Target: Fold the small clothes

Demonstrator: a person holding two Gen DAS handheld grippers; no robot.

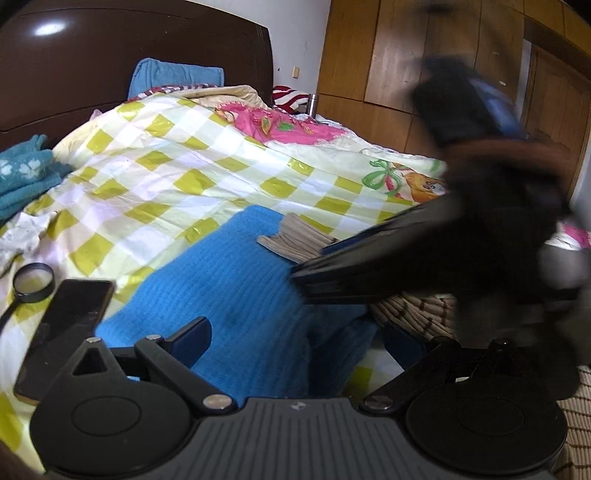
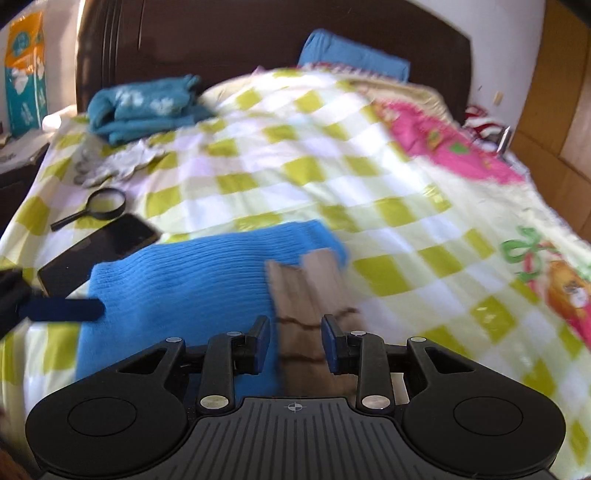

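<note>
blue knit (image 1: 229, 291), open left claw (image 1: 295, 341)

Daylight is filling the room pretty evenly, and glare is bouncing off the dark headboard (image 1: 48, 27) at about 10 o'clock in the left view. The right gripper (image 1: 480, 206) is smearing into motion blur around 3 o'clock there. The right view is blurring everywhere, and fisheye bending is warping every edge.

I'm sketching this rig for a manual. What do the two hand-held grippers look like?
Left hand-held gripper: black linkage arms with silver pivot screws, round black discs either side, ribbed grey body with a small logo, dark blue fingers. Right hand-held gripper: same build, blue pads.
</note>
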